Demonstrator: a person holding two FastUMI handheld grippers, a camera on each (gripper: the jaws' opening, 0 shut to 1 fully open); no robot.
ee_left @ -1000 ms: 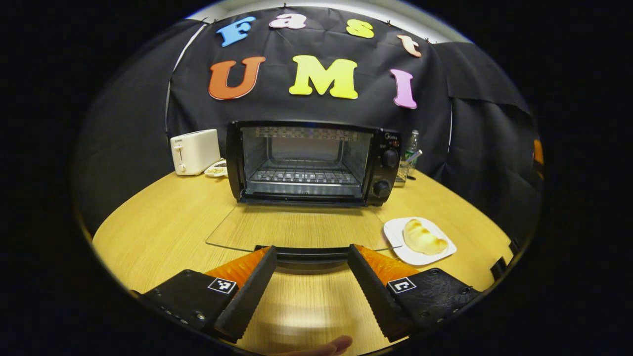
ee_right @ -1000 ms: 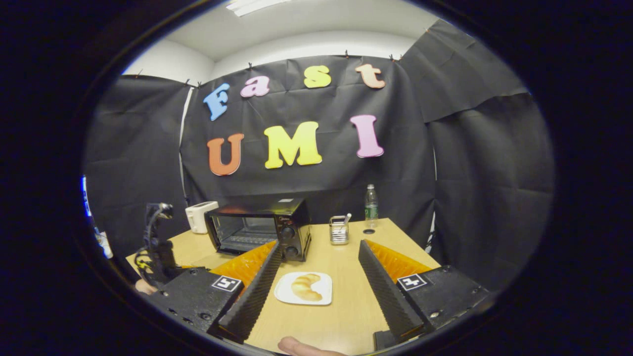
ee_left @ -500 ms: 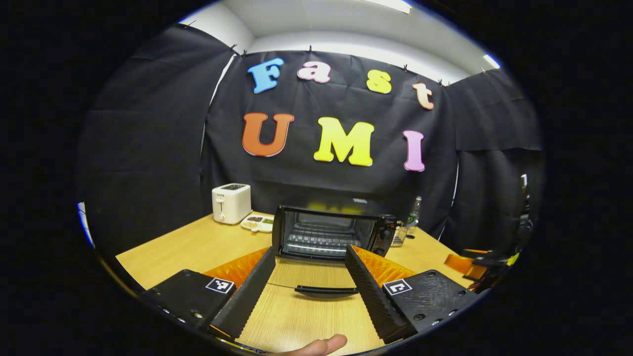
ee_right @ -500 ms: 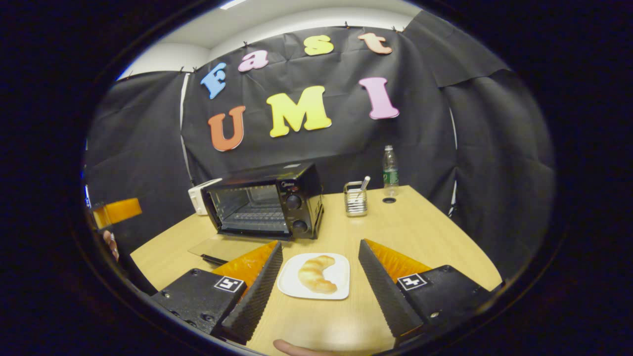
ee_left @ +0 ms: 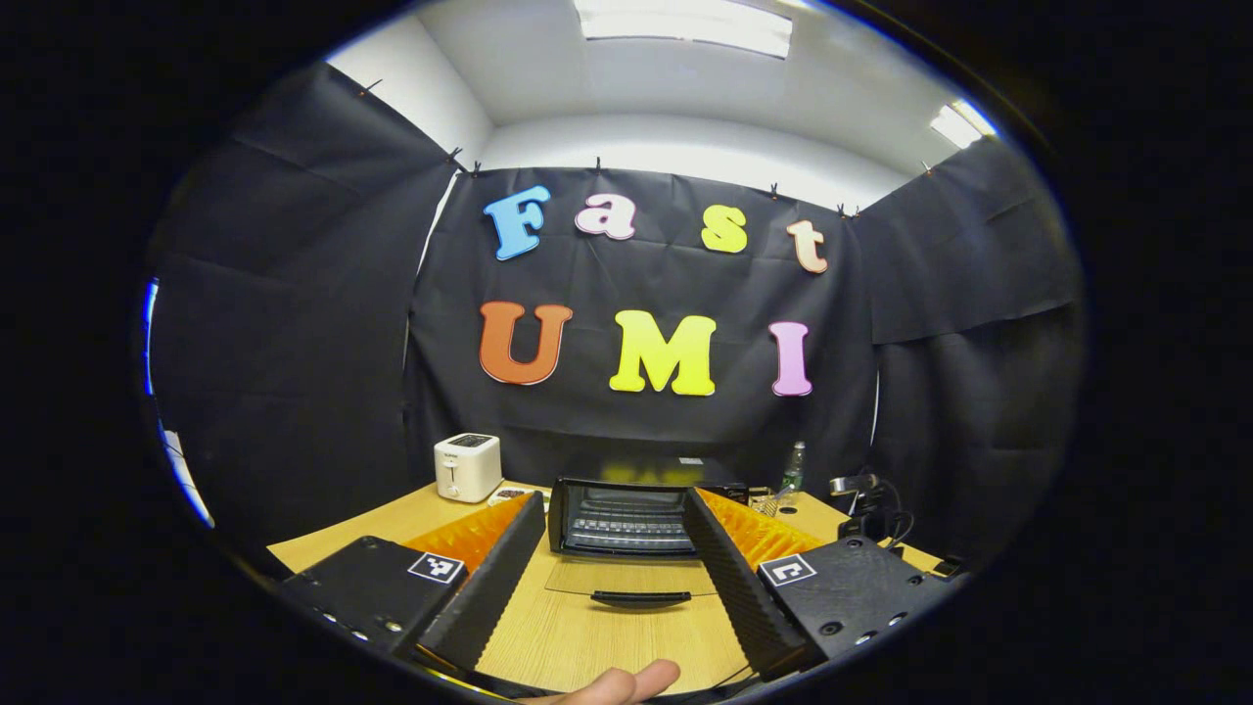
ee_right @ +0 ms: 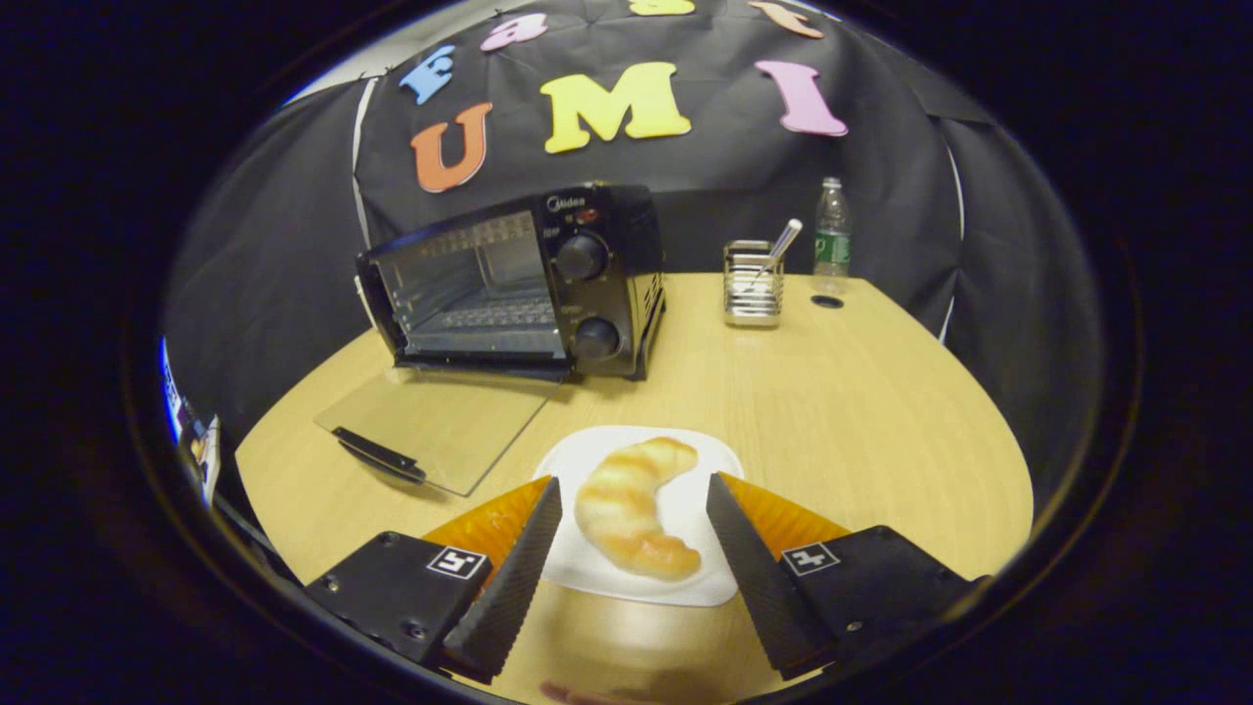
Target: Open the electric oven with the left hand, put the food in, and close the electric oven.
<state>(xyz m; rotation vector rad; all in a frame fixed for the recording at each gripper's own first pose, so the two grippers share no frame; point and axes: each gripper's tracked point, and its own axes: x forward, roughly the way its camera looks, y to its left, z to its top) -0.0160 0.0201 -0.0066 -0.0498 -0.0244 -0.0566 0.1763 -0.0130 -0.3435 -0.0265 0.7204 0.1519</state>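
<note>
The black electric oven [ee_right: 509, 284] stands open on the wooden table, its glass door [ee_right: 431, 426] folded flat in front with the black handle at its near edge. A croissant [ee_right: 631, 504] lies on a white plate [ee_right: 705, 455] right of the door. My right gripper [ee_right: 629, 490] is open, low over the plate, its fingers on either side of the croissant without touching it. In the left gripper view the oven [ee_left: 626, 514] sits farther off beyond my open left gripper [ee_left: 612, 504], which holds nothing. The other gripper [ee_left: 871, 509] shows at the right.
A white toaster [ee_left: 467, 466] and a small dish stand left of the oven. A metal holder with a utensil [ee_right: 754, 284] and a water bottle [ee_right: 831, 245] stand behind and right of it. A dark round hole [ee_right: 827, 302] marks the table near the bottle.
My left gripper has drawn back and up from the opened door, so the oven looks smaller. My right gripper has come down and forward until its fingers flank the croissant.
</note>
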